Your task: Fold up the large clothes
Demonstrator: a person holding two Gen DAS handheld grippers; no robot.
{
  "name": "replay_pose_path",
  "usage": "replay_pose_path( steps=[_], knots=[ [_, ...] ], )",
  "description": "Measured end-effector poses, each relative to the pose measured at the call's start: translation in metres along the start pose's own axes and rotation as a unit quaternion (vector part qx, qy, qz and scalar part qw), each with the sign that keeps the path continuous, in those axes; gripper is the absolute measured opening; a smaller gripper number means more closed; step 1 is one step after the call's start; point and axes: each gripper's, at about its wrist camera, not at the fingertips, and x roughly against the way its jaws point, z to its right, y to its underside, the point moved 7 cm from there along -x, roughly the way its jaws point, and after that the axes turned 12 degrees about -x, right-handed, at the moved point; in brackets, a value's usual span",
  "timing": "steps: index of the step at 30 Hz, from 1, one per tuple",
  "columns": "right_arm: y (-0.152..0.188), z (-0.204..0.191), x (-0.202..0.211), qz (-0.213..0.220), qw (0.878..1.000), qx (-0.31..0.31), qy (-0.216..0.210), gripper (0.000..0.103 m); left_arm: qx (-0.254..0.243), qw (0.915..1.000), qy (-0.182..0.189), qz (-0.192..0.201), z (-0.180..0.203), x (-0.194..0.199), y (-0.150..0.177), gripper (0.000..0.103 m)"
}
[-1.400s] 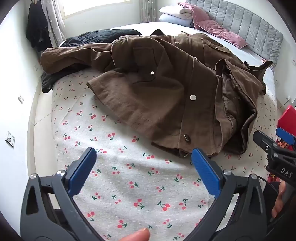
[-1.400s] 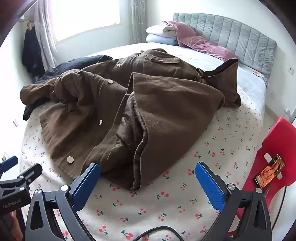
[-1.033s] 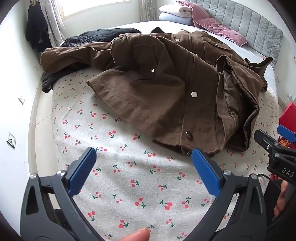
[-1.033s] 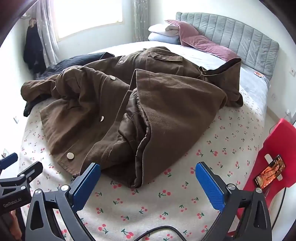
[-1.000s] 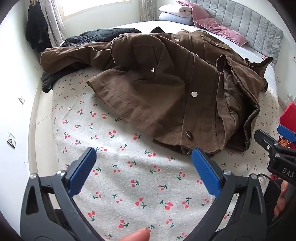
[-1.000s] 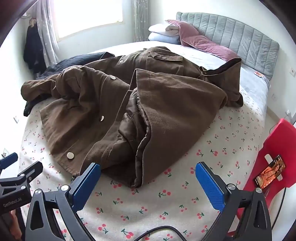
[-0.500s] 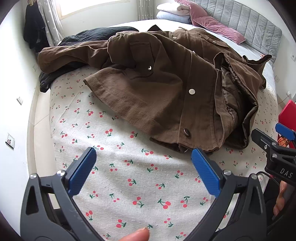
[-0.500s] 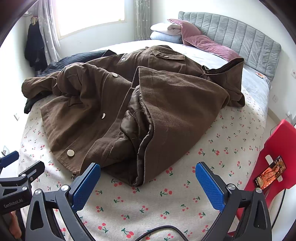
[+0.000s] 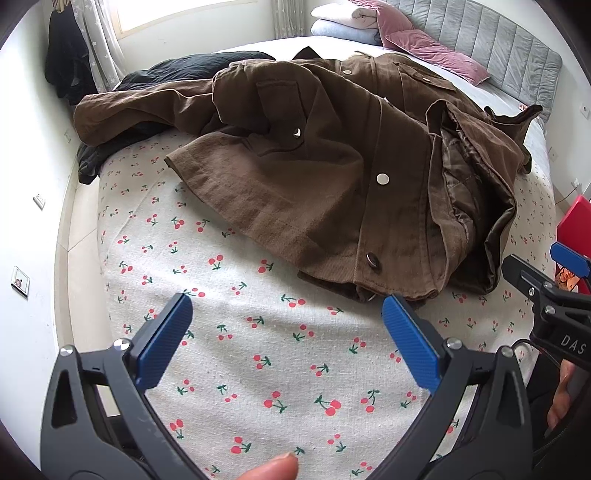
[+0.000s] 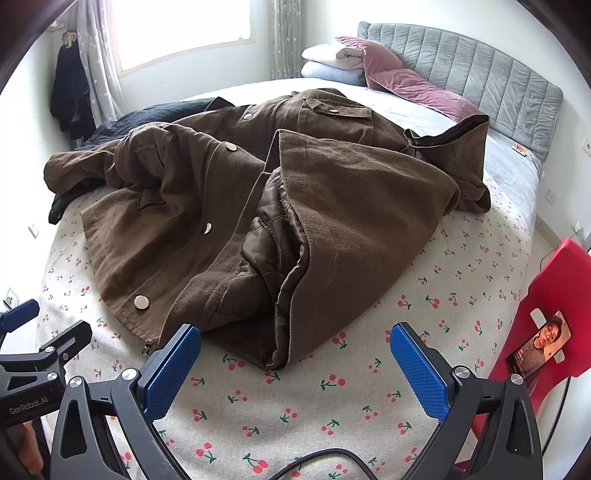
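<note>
Left wrist view: left gripper (image 9: 284,314) spread wide at the bottom of the frame, blue pads (image 9: 164,341) far apart, nothing between them, hovering over the cherry-print sheet (image 9: 258,369). Brown jacket (image 9: 332,177) heaped across the middle and upper right, snap buttons showing, quilted lining (image 9: 458,177) peeking out on the right side. Hem just above the right pad, not touching as far as can be told. Black garment (image 9: 192,68) tucked behind the jacket, upper left. Pink pillow (image 9: 432,53) and grey headboard (image 9: 498,40) along the top right. Right gripper (image 9: 546,291) poking in from the right edge. Fingertip (image 9: 269,470) at the bottom centre.

Right wrist view: right gripper (image 10: 295,350) also wide open, holding nothing, low in the frame above the sheet. Jacket filling the centre, one front panel folded over with the shiny lining exposed, its lowest corner landing between the two blue pads but further up the bed. Red chair (image 10: 546,295) at the right edge with a phone (image 10: 541,341) lying on it. Left gripper visible at the lower left. Window (image 10: 177,29) and curtain (image 10: 99,74) upper left.
</note>
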Motion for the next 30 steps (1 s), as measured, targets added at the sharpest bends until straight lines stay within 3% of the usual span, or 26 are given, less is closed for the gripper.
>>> replay_pose_path(
  steps=[30],
  knots=[
    [0.0040, 0.0012, -0.0031, -0.006, 1.000, 0.006, 0.003, 0.103, -0.006, 1.0000, -0.006, -0.005, -0.0010, -0.0036, 0.0023, 0.102]
  ],
)
